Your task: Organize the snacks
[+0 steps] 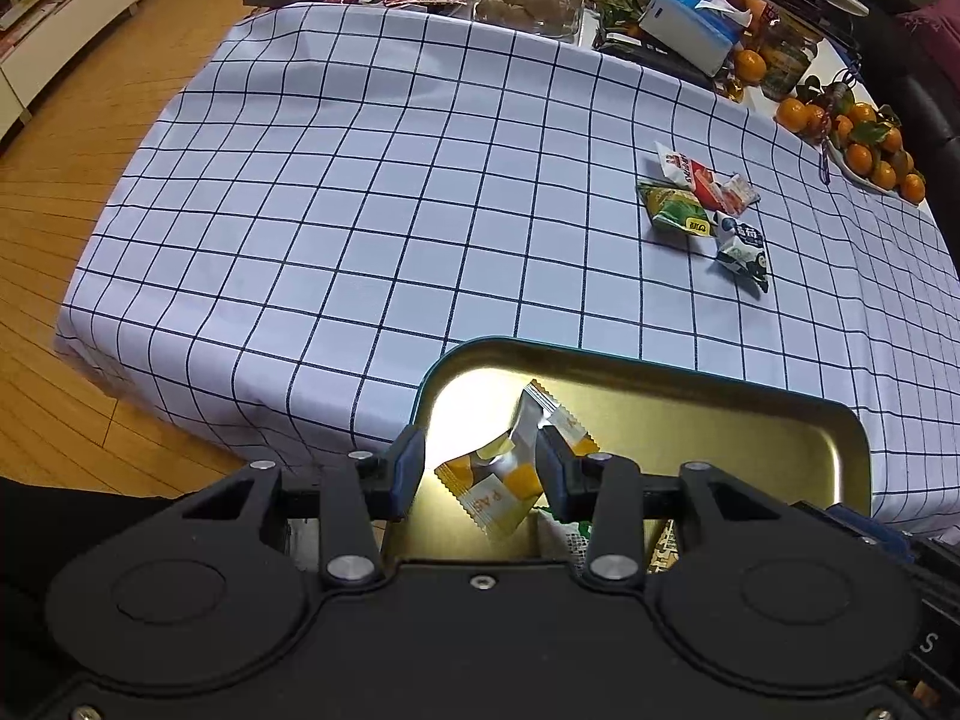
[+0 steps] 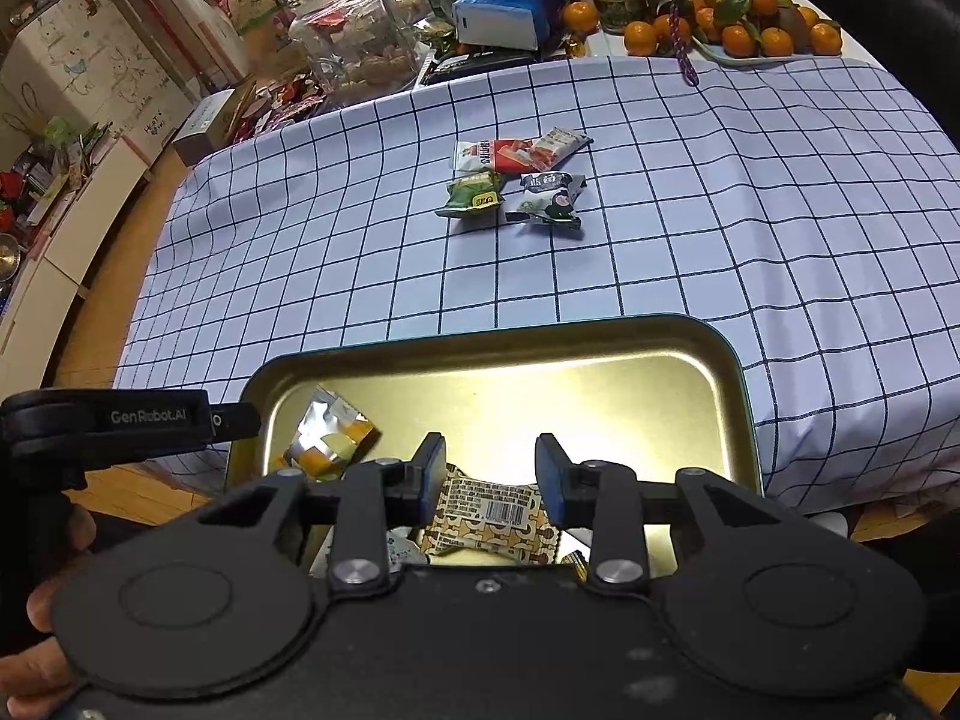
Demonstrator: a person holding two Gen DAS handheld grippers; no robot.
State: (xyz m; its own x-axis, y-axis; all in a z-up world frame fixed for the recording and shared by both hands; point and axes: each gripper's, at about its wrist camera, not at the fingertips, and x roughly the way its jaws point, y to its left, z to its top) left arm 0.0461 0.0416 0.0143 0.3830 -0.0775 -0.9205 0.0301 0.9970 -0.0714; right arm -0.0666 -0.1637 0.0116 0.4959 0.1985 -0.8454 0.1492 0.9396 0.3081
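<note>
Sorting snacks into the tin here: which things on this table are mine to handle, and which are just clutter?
Job:
- gold tin tray
- orange-white packet and brown patterned packet already in it
- loose on the cloth: red-white packet, green packet, blue-white packet

Clutter:
- glass jar
- tissue pack
- plate of oranges
</note>
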